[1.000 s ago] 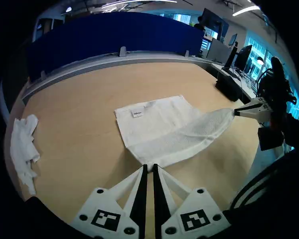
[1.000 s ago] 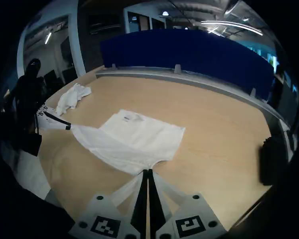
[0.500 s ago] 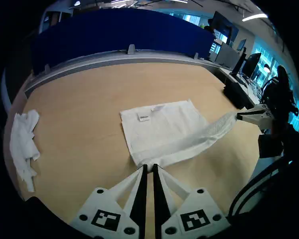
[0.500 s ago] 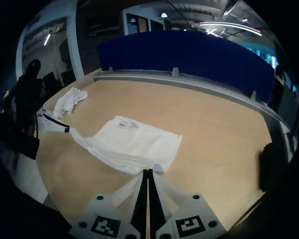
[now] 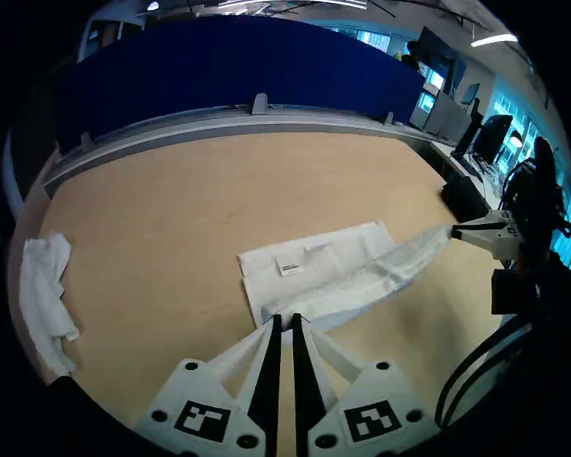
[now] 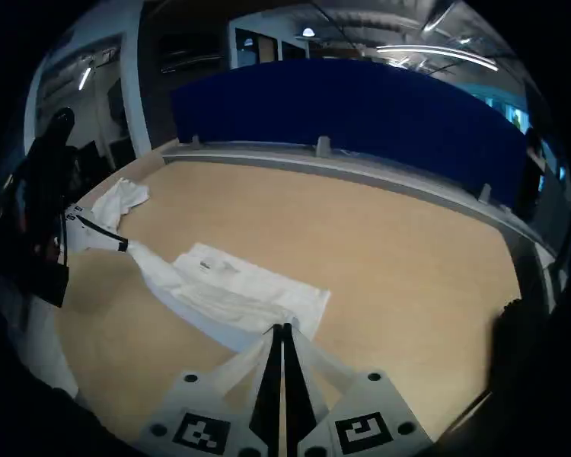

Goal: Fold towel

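Mid-fold: left claw (image 5: 283, 320) and right claw (image 6: 283, 327), each pinched shut on a towel (image 5: 327, 255) corner, hold one edge up, the rest flat on the desk (image 5: 171, 198); next, likely, laying it squarely over the far edge.

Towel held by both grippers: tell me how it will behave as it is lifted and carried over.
Likely floppy: the towel hangs in a curved strip between the left gripper and the right gripper. Probably light, since pinched corners carry it. Its terry-looking surface may drag on the table rather than slide.
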Motion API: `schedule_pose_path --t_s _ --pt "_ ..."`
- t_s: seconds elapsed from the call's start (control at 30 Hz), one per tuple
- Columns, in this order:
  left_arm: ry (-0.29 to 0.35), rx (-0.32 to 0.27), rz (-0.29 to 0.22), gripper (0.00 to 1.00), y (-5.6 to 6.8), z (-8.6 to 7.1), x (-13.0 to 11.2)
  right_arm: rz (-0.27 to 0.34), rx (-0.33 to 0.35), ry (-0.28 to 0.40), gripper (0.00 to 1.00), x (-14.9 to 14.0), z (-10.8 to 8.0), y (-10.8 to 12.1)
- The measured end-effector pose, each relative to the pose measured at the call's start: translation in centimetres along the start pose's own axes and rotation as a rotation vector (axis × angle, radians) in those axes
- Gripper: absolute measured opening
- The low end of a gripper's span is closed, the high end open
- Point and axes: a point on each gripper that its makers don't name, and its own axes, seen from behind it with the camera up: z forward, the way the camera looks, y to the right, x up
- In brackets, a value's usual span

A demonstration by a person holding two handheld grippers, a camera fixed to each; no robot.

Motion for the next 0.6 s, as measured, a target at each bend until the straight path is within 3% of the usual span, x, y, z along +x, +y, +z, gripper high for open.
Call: schedule_pose_path --t_s 0.27,0.6 --pt "-0.045 0.001 0.021 0.1 -1.2 3.6 0.5 0.015 -0.006 -0.029 0.04 -0.1 3.0 1.1" --pt "-0.081 -0.003 0.029 0.1 -1.9 6.0 -0.8 0.055 -0.008 -0.063 0.04 -1.3 5.5 2.1"
